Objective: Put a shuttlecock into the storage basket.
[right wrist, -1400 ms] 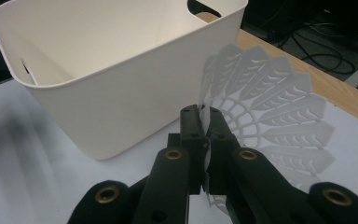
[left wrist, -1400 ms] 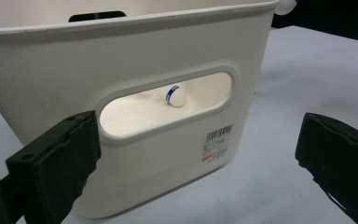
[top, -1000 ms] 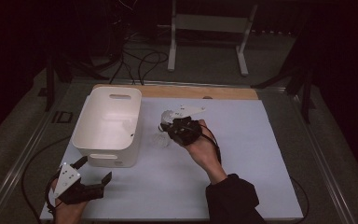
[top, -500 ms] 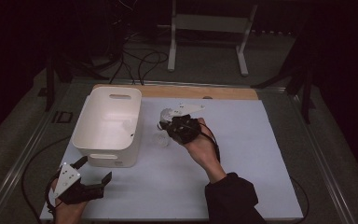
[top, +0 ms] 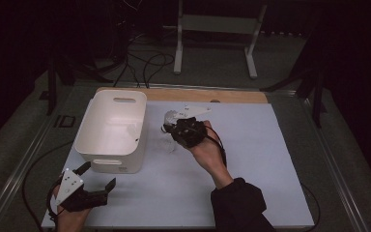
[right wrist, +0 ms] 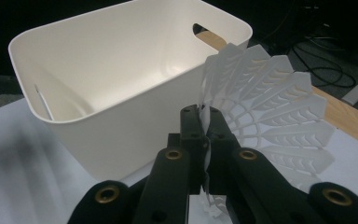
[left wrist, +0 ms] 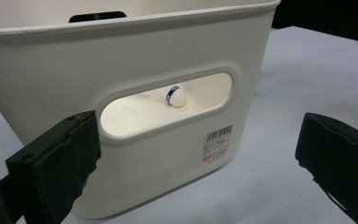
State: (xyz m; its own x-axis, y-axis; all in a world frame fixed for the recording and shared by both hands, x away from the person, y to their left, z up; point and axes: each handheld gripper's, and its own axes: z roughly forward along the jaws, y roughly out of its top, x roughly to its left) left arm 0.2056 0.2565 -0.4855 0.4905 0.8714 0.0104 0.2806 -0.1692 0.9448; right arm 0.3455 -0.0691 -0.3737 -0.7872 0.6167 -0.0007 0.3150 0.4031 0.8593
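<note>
Left claw rests low at the desk's near left corner, jaws spread and empty, facing the handle slot of the white bin, likely parked clear of the work. One shuttlecock already lies inside the bin. Right claw, just right of the bin's rim, is pressed together on a feather of a second shuttlecock, pinched thin so the skirt hangs free. Judged next: carry left over the rim. Open desk lies to the right and near side.
</note>
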